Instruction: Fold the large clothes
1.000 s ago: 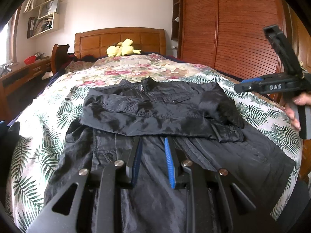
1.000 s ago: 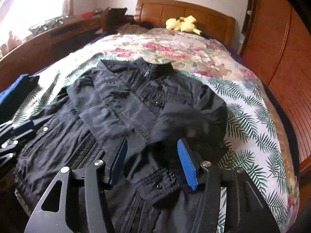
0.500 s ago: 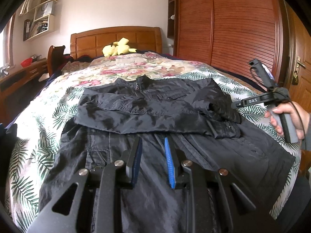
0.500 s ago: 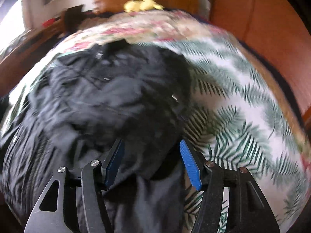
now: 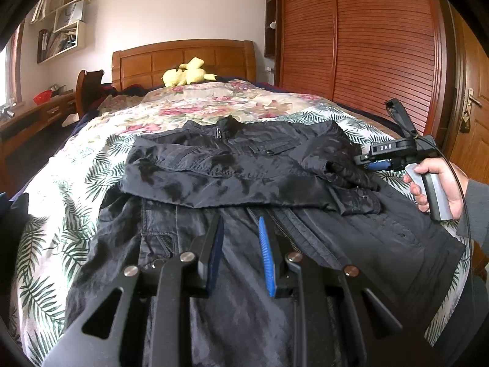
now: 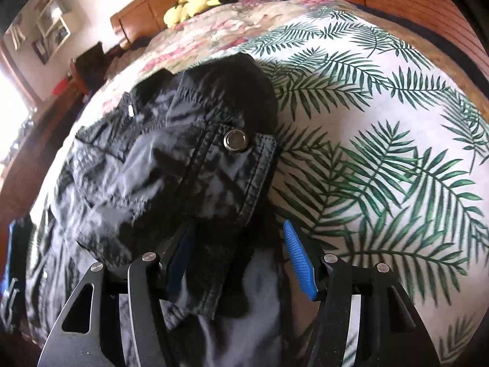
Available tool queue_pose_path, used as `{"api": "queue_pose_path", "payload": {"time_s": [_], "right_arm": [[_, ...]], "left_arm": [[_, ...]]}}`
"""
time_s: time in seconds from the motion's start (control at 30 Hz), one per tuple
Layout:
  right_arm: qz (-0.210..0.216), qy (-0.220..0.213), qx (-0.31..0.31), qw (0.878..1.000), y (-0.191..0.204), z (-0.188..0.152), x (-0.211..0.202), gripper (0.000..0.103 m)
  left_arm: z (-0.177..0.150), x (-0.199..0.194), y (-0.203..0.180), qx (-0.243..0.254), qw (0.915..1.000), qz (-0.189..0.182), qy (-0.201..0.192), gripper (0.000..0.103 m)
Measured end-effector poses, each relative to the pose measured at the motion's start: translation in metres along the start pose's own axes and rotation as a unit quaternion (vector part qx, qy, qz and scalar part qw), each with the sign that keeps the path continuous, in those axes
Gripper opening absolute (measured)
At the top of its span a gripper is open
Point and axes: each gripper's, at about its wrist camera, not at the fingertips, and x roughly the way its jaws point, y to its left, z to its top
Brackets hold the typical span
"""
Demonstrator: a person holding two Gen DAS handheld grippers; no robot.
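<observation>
Black zip-front jacket (image 5: 232, 168) lying flat on the bed, collar toward the headboard, upper half with sleeves folded down over the lower body, one snap-button cuff (image 6: 235, 165) resting at its right edge.

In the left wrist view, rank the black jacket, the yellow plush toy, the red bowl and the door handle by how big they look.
Largest to smallest:
1. black jacket, nearest the camera
2. yellow plush toy, far back by the headboard
3. red bowl and door handle: both small near the frame edges, too close to rank.
</observation>
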Motion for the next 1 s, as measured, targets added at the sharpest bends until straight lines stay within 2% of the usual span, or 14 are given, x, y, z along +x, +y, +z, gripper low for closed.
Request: {"api": "queue_pose_path", "payload": {"time_s": [0.23, 0.27, 0.3, 0.33, 0.4, 0.47, 0.57, 0.73, 0.87, 1.0], "right_arm": [[0.040, -0.003, 0.036, 0.999, 0.002, 0.004, 0.009, 0.060], [0.044, -0.005, 0.033, 0.998, 0.004, 0.004, 0.009, 0.054], [0.048, -0.006, 0.026, 0.999, 0.008, 0.005, 0.008, 0.042], [0.046, -0.006, 0.012, 0.999, 0.013, 0.005, 0.007, 0.038], [0.017, -0.017, -0.022, 0.999, 0.024, 0.006, 0.002, 0.013], [-0.005, -0.034, -0.050, 0.998, 0.033, 0.008, -0.006, 0.007], [-0.023, -0.071, -0.072, 0.995, 0.047, 0.015, -0.023, 0.004], [-0.022, -0.093, -0.120, 0.988, 0.082, 0.026, -0.041, 0.002], [0.014, -0.113, -0.167, 0.979, 0.130, 0.025, -0.064, 0.002], [0.072, -0.130, -0.220, 0.964, 0.190, 0.015, -0.091, 0.002]], "left_arm": [[-0.006, -0.009, 0.008, -0.001, 0.9999, 0.011, 0.001, 0.021], [-0.006, -0.010, 0.009, -0.001, 0.9999, 0.013, 0.001, 0.021], [-0.007, -0.011, 0.010, -0.001, 0.9999, 0.014, 0.001, 0.021], [-0.008, -0.012, 0.012, -0.001, 0.9999, 0.016, 0.001, 0.021], [-0.009, -0.014, 0.014, -0.001, 0.9998, 0.018, 0.001, 0.021], [-0.009, -0.017, 0.015, -0.002, 0.9998, 0.019, 0.000, 0.021], [-0.009, -0.019, 0.016, -0.003, 0.9998, 0.019, -0.002, 0.021], [-0.008, -0.026, 0.018, -0.001, 0.9998, 0.020, -0.008, 0.021], [-0.006, -0.030, 0.024, -0.008, 0.9996, 0.023, -0.011, 0.021], [-0.006, -0.035, 0.032, -0.016, 0.9993, 0.030, -0.015, 0.021]]}}
